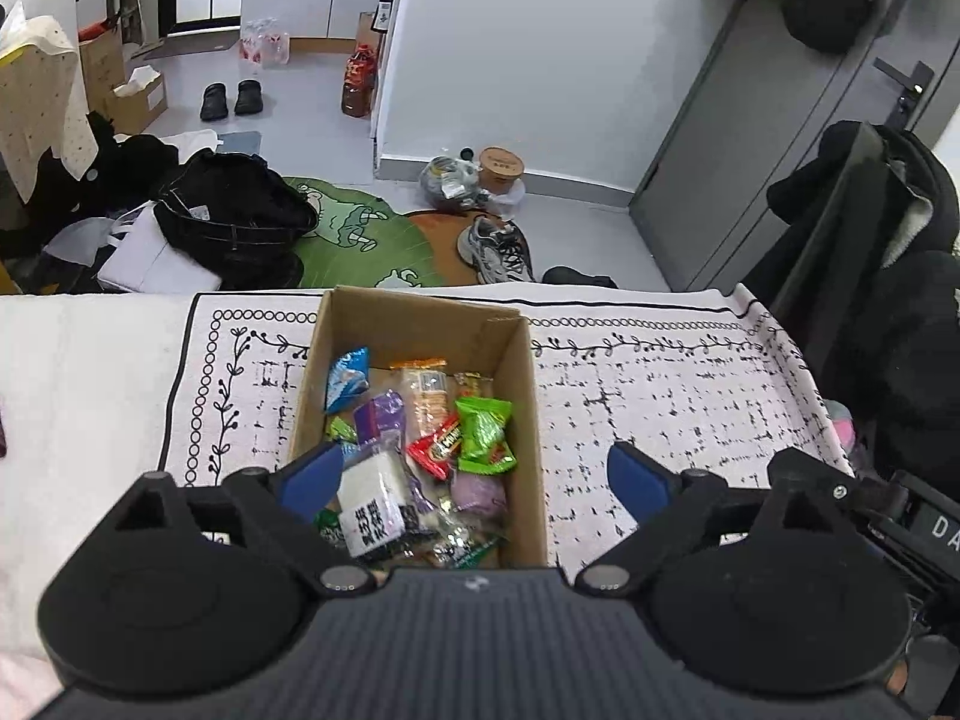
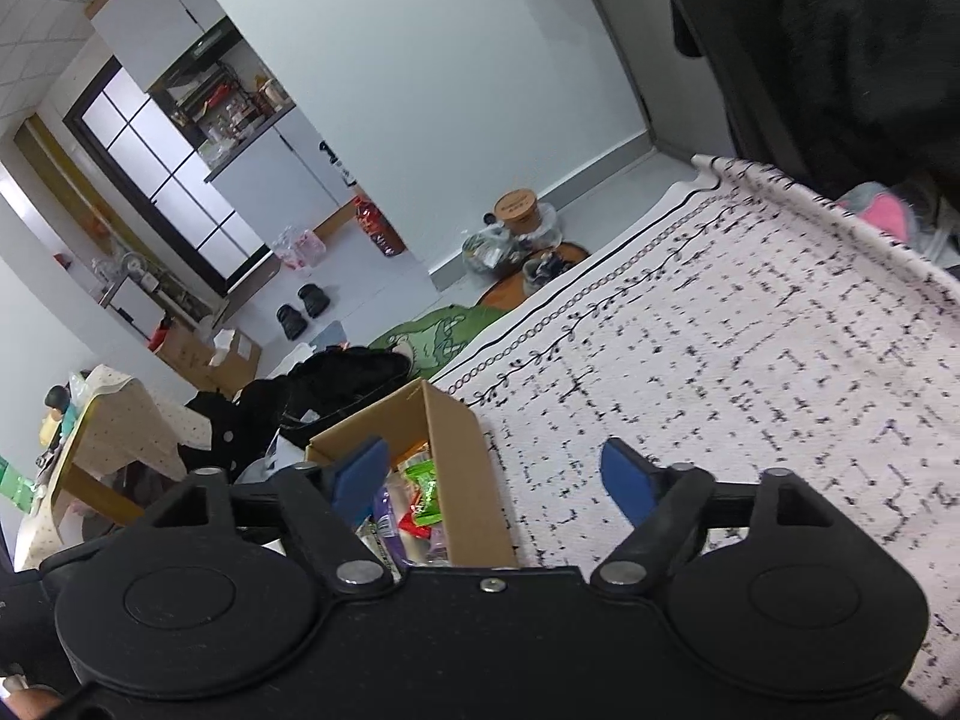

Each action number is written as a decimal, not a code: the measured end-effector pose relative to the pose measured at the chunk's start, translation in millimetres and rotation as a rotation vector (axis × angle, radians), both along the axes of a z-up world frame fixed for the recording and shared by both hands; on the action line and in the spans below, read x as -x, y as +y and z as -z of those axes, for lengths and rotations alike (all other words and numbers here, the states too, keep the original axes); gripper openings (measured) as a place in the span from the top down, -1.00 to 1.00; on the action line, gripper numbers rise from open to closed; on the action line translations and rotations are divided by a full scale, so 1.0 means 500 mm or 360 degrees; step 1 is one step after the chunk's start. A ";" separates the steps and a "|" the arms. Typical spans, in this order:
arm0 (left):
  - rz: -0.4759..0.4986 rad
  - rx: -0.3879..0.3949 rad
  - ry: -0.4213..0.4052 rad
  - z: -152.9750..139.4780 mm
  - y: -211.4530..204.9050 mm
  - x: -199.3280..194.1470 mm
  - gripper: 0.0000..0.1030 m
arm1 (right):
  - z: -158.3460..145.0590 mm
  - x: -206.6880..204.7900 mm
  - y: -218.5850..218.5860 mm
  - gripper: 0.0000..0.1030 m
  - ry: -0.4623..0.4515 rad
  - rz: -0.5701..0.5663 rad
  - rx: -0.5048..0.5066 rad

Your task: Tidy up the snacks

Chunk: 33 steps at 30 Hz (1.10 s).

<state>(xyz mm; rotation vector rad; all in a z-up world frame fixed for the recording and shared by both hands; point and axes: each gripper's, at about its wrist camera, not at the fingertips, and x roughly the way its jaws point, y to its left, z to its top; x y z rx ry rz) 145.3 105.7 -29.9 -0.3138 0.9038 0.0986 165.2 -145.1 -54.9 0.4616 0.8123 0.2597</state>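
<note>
An open cardboard box (image 1: 516, 396) stands on a white mat with black marks (image 1: 660, 384). It holds several wrapped snacks: a blue packet (image 1: 348, 375), a green packet (image 1: 483, 429), a red packet (image 1: 438, 450), a purple one (image 1: 477, 492) and a white block packet (image 1: 372, 501). My left gripper (image 1: 474, 474) is open and empty above the box's near end. My right gripper (image 2: 495, 474) is open and empty, tilted over the box's (image 2: 462, 456) right wall, with one fingertip (image 2: 360, 474) over the snacks and the other over the mat (image 2: 750, 372).
The box sits on a bed-like surface whose far edge drops to the floor. On the floor are a green rug (image 1: 354, 240), a black bag (image 1: 234, 210), a sneaker (image 1: 495, 246) and bottles. Dark clothes on a chair (image 1: 870, 276) stand at the right.
</note>
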 end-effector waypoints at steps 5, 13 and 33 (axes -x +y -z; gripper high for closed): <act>0.0030 0.0008 -0.0025 -0.017 -0.016 0.028 -0.97 | -0.012 0.029 -0.026 -0.75 -0.0043 0.0034 0.0018; 0.0073 -0.0025 -0.0071 -0.036 -0.037 0.074 -0.99 | -0.043 0.087 -0.057 -1.00 -0.0137 0.0067 0.0065; 0.0207 -0.0111 -0.0218 -0.095 -0.041 0.211 -0.99 | -0.108 0.215 -0.071 -1.00 -0.0260 0.0041 0.0262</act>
